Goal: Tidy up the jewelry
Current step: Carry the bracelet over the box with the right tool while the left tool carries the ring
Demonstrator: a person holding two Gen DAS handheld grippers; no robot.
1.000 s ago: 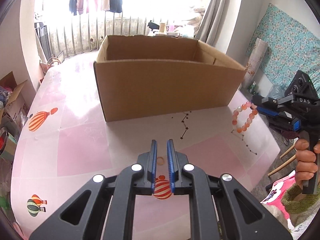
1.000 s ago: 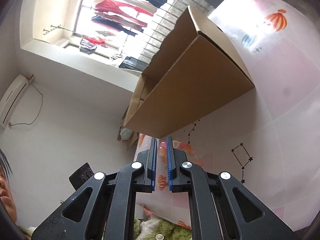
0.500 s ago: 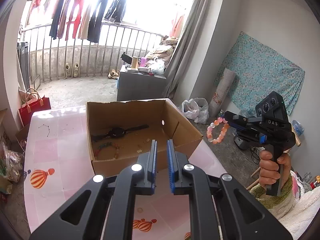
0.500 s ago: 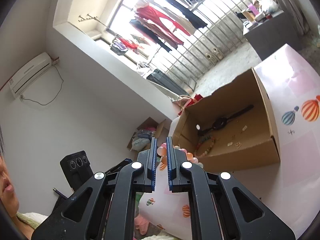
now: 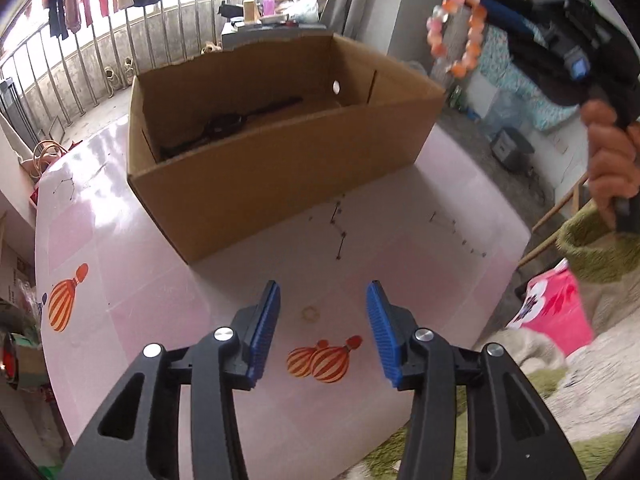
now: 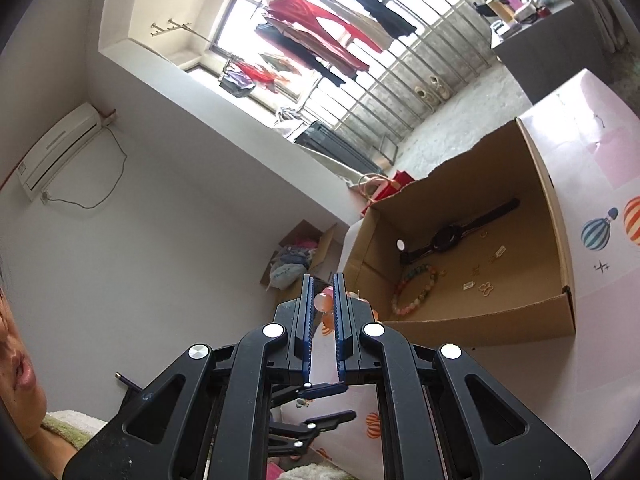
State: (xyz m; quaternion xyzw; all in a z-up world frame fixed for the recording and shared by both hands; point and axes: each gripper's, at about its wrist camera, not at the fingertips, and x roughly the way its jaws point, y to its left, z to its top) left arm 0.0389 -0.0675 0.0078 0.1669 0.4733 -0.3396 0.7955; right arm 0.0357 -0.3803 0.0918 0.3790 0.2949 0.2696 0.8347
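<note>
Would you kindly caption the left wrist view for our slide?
Left tongs opening over a small ring; right tongs carry a bead bracelet beside the cardboard box.

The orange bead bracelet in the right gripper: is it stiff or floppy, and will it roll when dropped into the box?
Probably floppy: the orange bead bracelet dangles as a loop from the right gripper. Its round beads may slip; it should settle without rolling far.

I note white walls (image 6: 140, 208), an air conditioner (image 6: 56, 146) up left of my fingers, a bright barred window (image 6: 360, 60) with hanging clothes (image 6: 320, 28) ahead, and a concrete balcony floor (image 6: 460, 120).
</note>
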